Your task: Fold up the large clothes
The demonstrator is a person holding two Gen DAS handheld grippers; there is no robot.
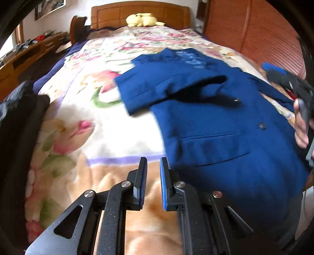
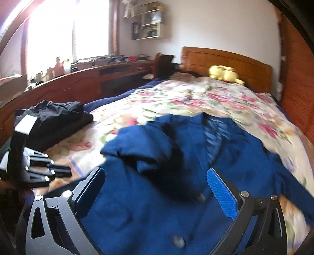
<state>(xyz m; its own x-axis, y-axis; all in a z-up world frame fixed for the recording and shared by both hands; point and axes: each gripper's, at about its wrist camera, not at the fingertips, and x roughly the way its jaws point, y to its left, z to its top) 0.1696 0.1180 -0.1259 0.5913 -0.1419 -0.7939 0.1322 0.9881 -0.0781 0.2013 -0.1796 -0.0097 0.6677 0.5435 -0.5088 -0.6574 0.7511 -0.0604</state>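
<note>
A dark blue jacket (image 1: 215,127) lies front up on the floral blanket (image 1: 88,117), with one sleeve (image 1: 157,86) folded across its chest. My left gripper (image 1: 153,159) hovers over the blanket just left of the jacket's hem; its jaws are almost together with nothing between them. It also shows at the left of the right wrist view as the left gripper (image 2: 64,170). My right gripper (image 2: 157,176) stands wide open above the jacket (image 2: 157,215), holding nothing. From the left wrist view, the right gripper (image 1: 284,78) and the hand (image 1: 300,125) holding it sit at the jacket's right edge.
A pile of black clothes (image 2: 55,121) sits at the bed's left edge. A yellow plush toy (image 1: 141,19) rests by the wooden headboard (image 1: 137,11). A wooden desk (image 2: 88,78) runs along the left and a slatted wardrobe (image 1: 255,29) stands to the right.
</note>
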